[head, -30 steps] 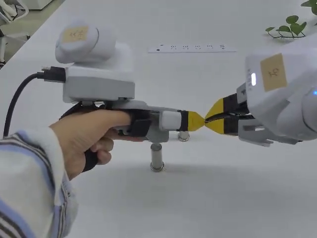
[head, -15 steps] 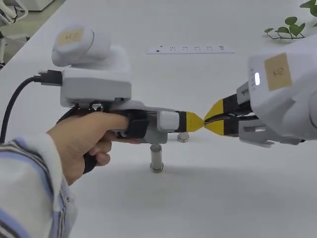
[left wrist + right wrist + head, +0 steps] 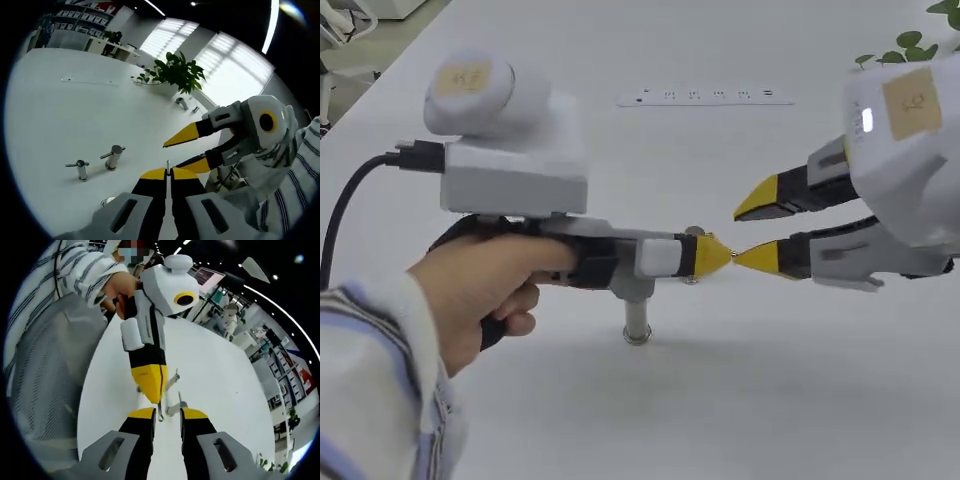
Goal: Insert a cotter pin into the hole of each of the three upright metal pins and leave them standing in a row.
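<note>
The left gripper (image 3: 168,173) is closed tight, its yellow tips pinching a thin cotter pin (image 3: 168,165) that sticks straight out ahead of them. In the right gripper view the same cotter pin pokes from that tip, looped end outward. It lies between the parted jaws of the right gripper (image 3: 168,415), close to one of them; whether it touches cannot be told. The right gripper's jaws stand wide apart and hold nothing. In the head view its lower tip nearly meets the closed left tips point to point, and its upper tip sits above them. A hand (image 3: 485,290) grips the left gripper's handle. Below that gripper, on the white table (image 3: 770,400), a metal pin (image 3: 637,326) stands upright, its top hidden behind the gripper. In the left gripper view two metal pins (image 3: 80,170) stand near each other, each with a thin pin crosswise through its top. Farther off on the table are a power strip (image 3: 705,98) and a plant (image 3: 175,72).
</note>
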`<act>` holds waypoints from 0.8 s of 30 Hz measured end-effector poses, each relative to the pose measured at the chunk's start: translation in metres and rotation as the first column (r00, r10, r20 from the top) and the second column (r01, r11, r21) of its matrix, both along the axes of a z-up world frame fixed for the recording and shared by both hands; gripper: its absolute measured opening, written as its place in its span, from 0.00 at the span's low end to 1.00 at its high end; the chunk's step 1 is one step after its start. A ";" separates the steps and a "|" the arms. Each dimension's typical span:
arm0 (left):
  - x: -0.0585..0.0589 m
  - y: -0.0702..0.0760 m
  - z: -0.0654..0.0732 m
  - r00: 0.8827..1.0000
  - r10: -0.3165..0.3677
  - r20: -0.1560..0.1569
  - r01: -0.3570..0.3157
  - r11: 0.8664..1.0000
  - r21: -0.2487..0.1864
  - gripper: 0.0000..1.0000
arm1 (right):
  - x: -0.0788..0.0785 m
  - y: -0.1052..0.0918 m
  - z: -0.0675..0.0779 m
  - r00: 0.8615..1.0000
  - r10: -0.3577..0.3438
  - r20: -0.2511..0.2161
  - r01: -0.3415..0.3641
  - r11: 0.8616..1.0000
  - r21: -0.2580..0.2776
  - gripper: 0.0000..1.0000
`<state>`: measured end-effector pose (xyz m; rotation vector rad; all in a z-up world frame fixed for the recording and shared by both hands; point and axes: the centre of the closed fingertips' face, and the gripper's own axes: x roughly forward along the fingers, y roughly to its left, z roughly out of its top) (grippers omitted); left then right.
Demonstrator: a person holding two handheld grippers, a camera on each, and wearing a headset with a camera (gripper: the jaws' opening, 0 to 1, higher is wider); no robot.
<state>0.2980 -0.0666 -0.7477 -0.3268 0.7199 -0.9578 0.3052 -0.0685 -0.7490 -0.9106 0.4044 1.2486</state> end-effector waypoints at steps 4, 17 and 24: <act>-0.004 0.003 -0.005 0.997 -0.046 0.065 0.042 0.997 0.059 0.00 | 0.003 -0.005 -0.004 0.999 -0.026 -0.034 0.027 1.000 0.011 0.26; -0.013 0.001 0.003 0.944 -0.211 0.254 0.183 0.974 0.132 0.00 | -0.023 -0.002 -0.004 0.965 -0.019 -0.262 0.056 0.989 0.134 0.26; -0.023 -0.003 0.021 0.837 -0.344 0.427 0.307 0.939 0.155 0.00 | -0.034 -0.006 0.002 0.944 0.036 -0.327 0.023 0.984 0.176 0.24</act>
